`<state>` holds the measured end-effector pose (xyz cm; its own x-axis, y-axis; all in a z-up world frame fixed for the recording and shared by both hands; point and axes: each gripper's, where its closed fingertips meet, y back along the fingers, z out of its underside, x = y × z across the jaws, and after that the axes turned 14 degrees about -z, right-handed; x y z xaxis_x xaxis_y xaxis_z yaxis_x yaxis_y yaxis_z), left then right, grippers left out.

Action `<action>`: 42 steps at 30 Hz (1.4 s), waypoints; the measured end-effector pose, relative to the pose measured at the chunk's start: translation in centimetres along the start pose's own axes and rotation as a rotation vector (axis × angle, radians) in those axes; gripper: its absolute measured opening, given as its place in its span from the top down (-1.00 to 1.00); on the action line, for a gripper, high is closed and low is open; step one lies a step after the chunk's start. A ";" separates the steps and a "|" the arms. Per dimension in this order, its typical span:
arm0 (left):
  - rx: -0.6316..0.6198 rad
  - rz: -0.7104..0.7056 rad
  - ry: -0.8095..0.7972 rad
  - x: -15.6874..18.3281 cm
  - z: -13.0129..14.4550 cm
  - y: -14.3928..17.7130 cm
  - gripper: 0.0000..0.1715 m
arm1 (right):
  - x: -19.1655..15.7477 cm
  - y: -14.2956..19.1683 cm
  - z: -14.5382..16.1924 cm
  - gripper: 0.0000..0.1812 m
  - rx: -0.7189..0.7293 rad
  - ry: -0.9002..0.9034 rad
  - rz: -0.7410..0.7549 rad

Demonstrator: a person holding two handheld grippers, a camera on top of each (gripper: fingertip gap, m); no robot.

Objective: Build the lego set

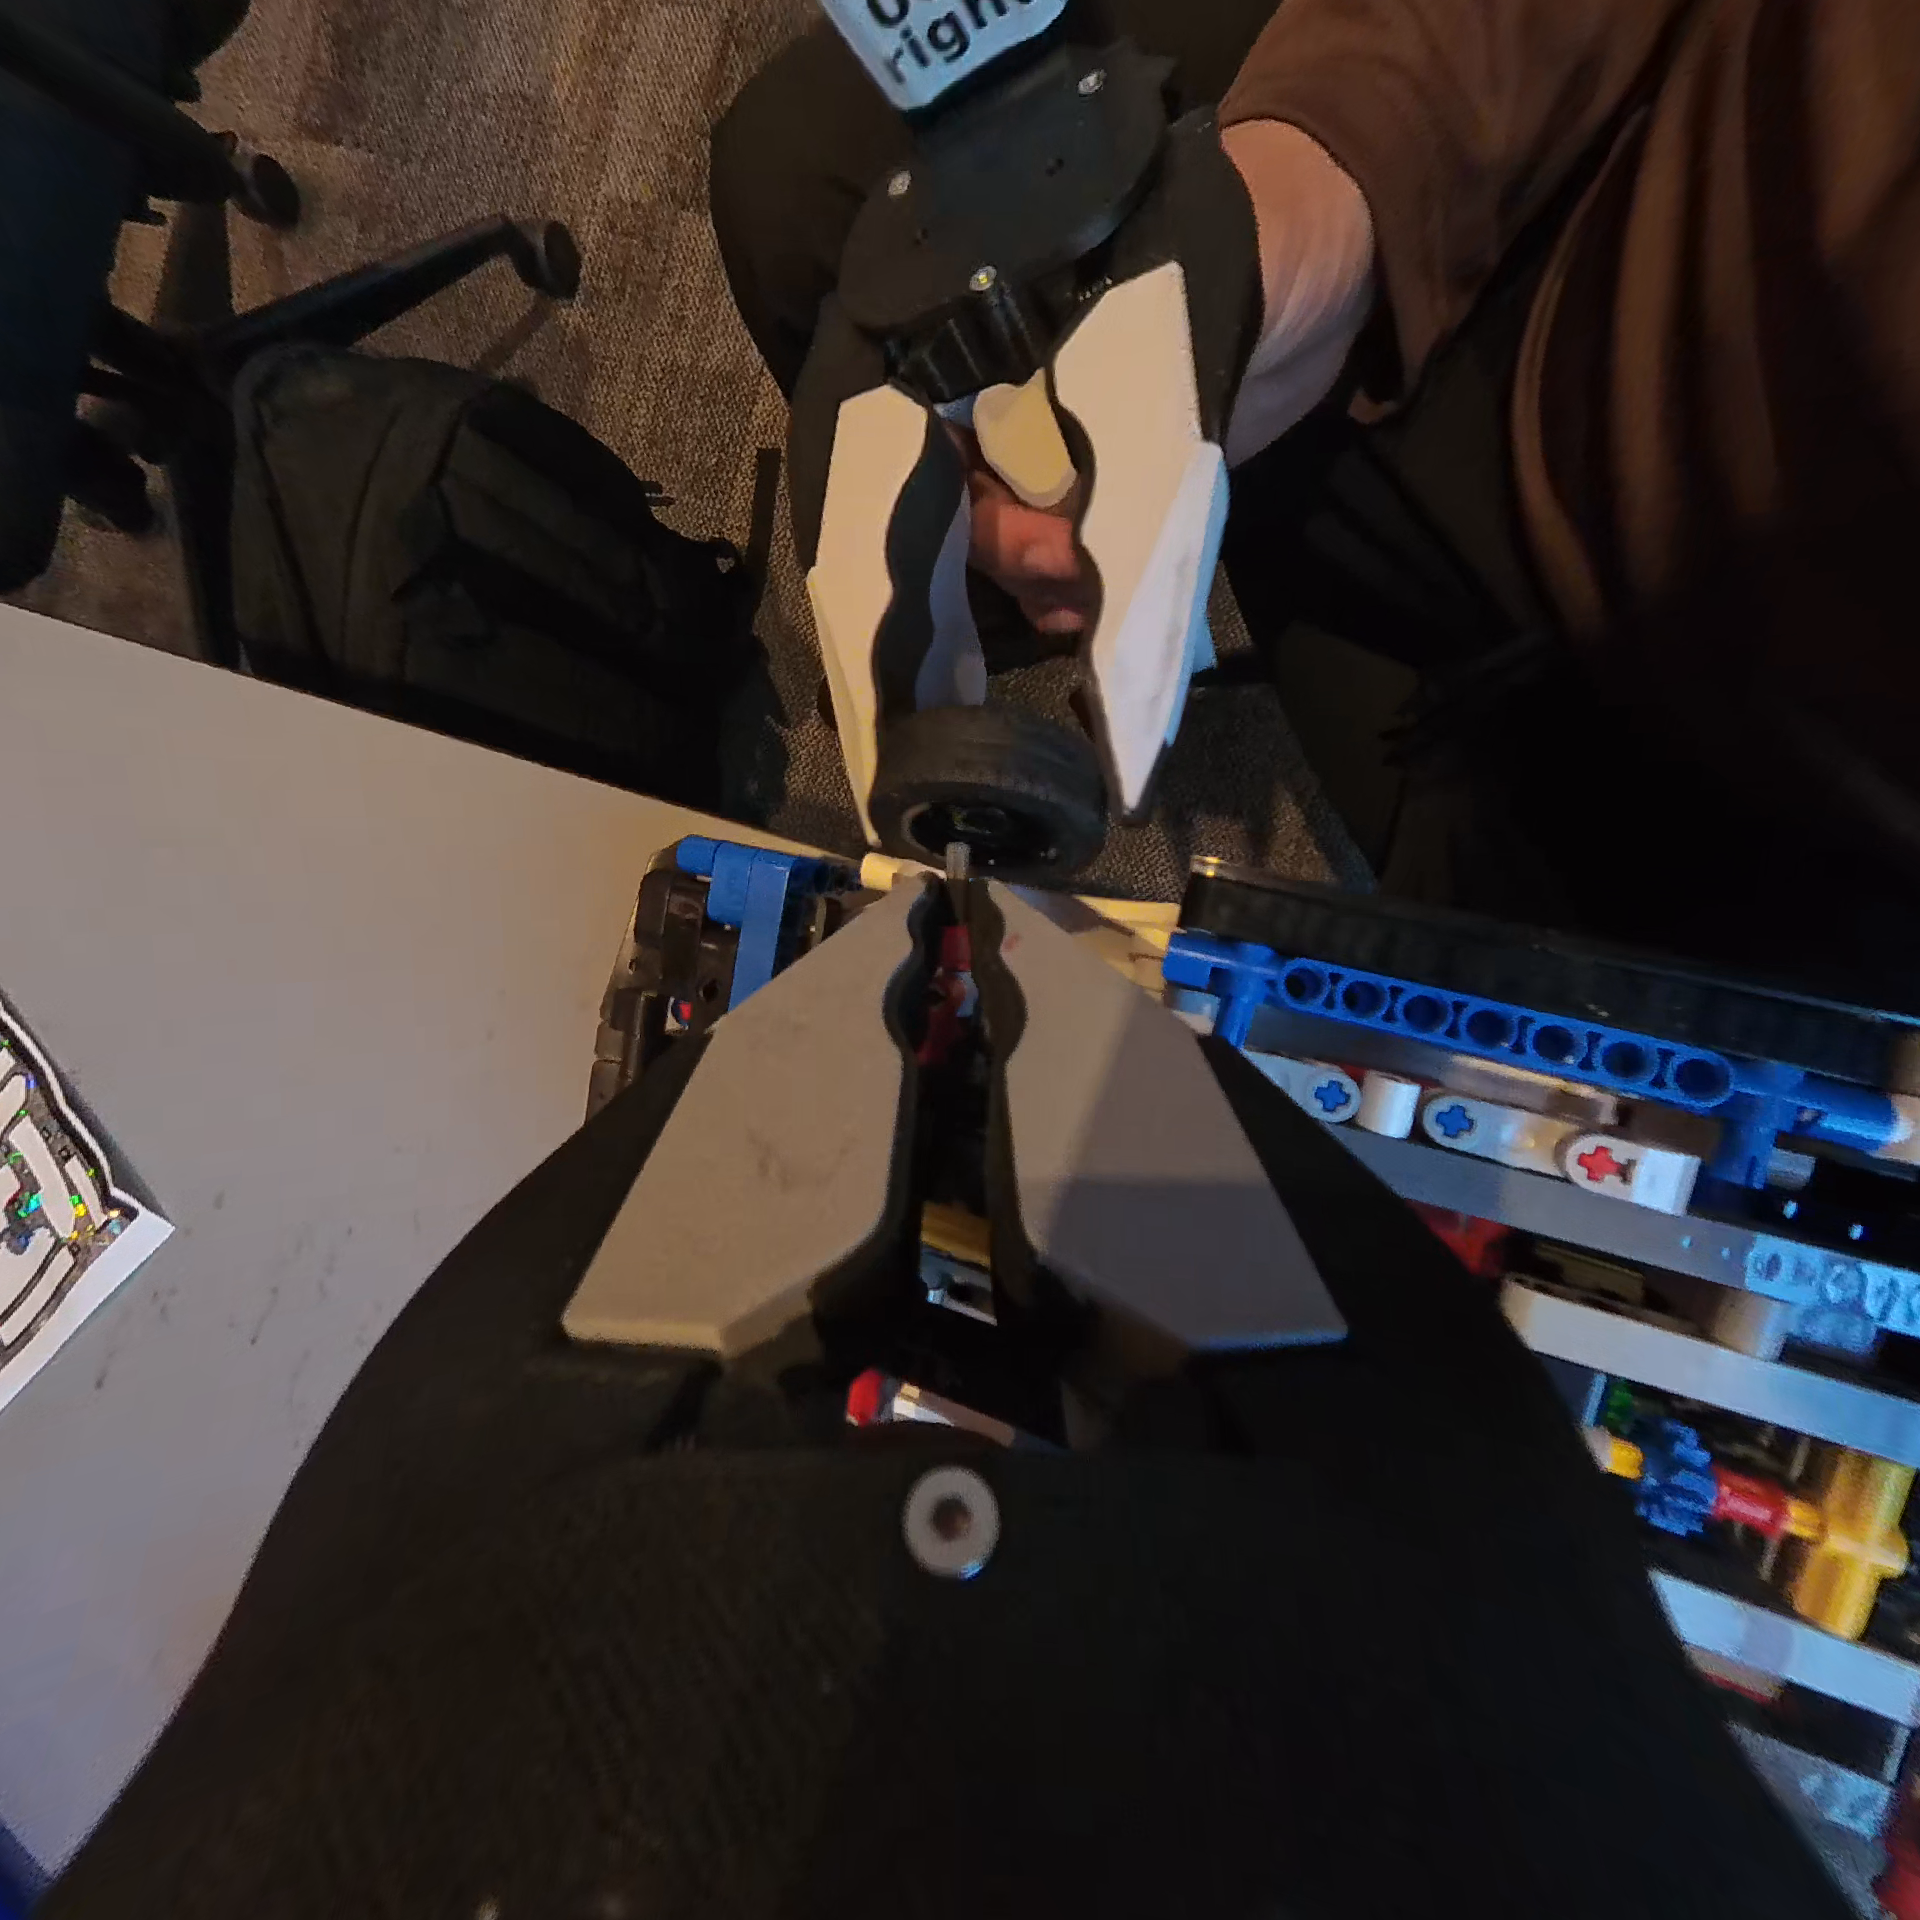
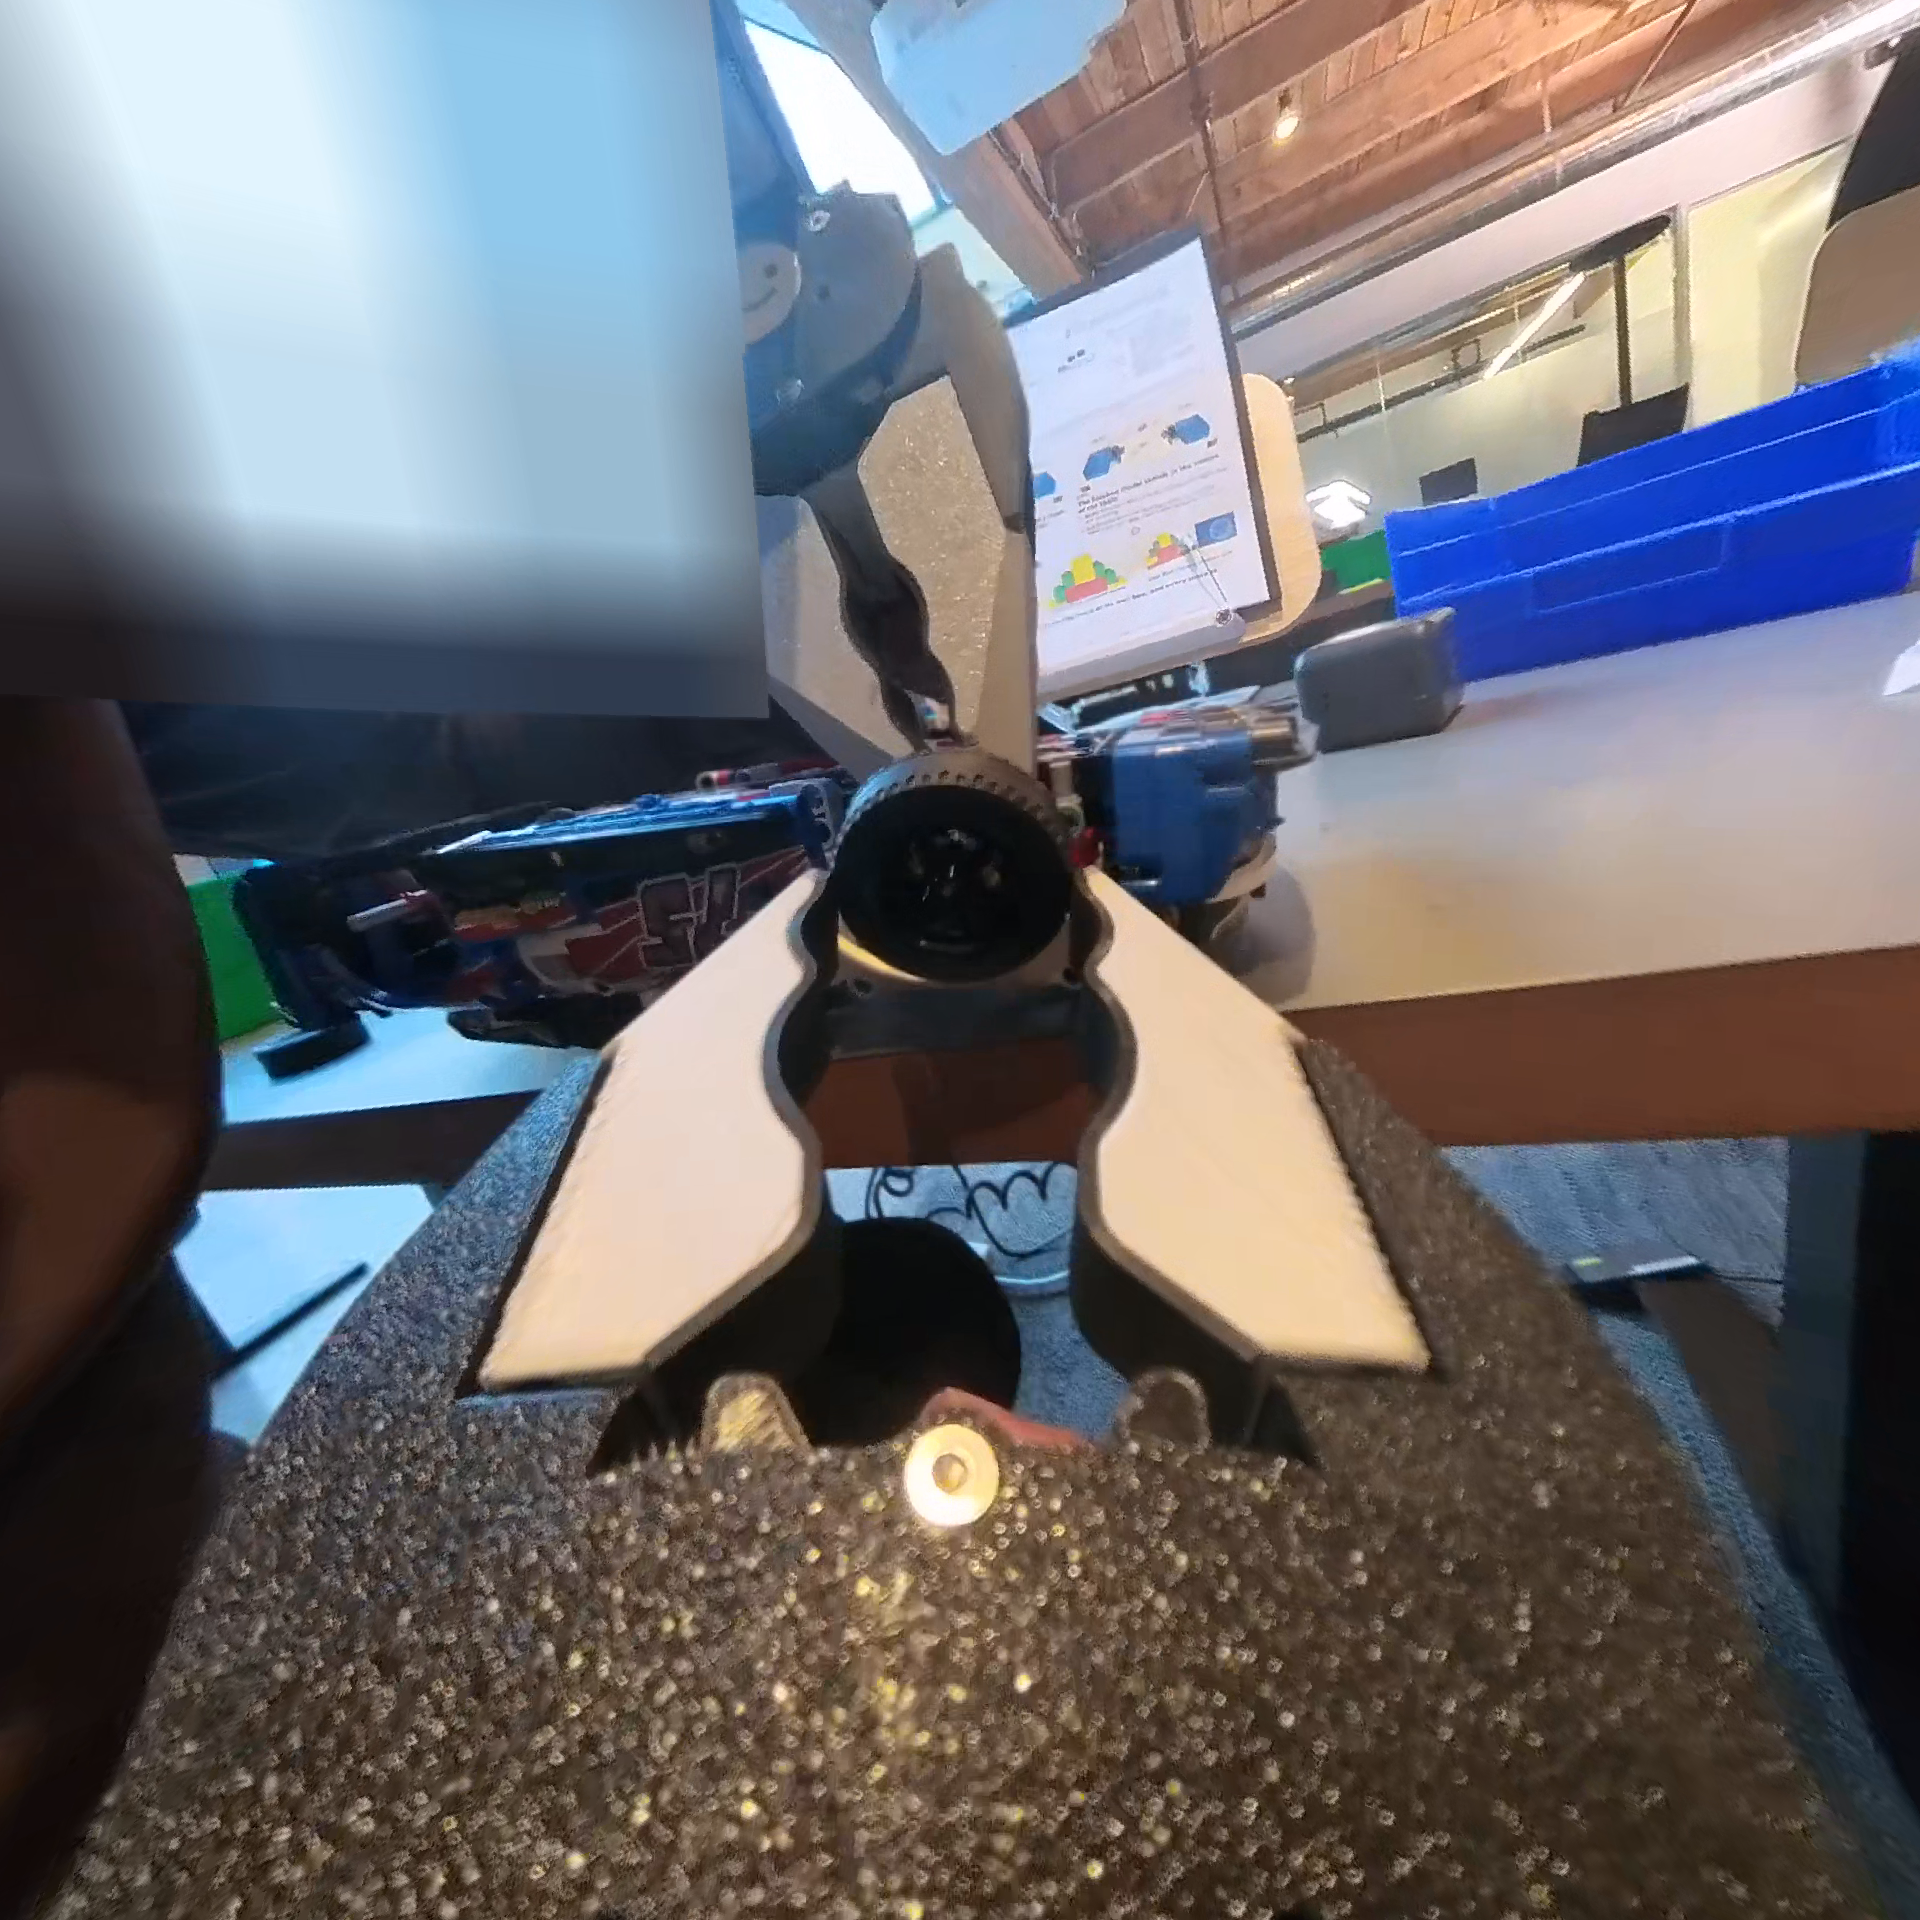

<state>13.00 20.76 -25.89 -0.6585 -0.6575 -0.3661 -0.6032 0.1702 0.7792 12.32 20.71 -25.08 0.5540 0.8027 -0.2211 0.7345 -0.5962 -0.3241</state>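
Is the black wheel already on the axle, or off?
Off: the wheel, clamped in the right gripper, sits just beyond the axle tip.

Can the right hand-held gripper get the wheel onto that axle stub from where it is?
Probably yes. The right hand-held gripper grips the wheel, hub facing the grey axle just ahead. The left hand-held gripper pinches the axle below its tip, leaving the end exposed; nothing sits between.

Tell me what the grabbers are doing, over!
Right gripper shut on black wheel. Left gripper clamped on the axle of the lego car. Wheel hub facing axle, nothing between.
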 end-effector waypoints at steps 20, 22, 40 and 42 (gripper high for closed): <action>0.019 -0.032 0.026 -0.2 -0.2 0.3 0.99 | 0.7 -0.2 -0.9 0.56 -0.006 0.039 0.001; 0.021 -0.041 0.026 -0.3 -0.1 0.2 0.99 | 0.6 -0.4 -0.9 0.56 -0.001 0.036 -0.012; -0.058 -0.032 0.008 -0.3 0.5 0.3 0.91 | 0.4 -0.3 -0.4 0.56 0.015 -0.024 -0.053; -0.067 -0.036 0.002 -0.3 0.6 0.1 0.93 | 0.4 -0.2 -0.4 0.56 0.015 -0.022 -0.049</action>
<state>12.87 21.42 -26.01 -0.6359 -0.6636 -0.3940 -0.5954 0.0970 0.7976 12.57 21.11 -24.73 0.5083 0.8313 -0.2247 0.7547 -0.5557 -0.3488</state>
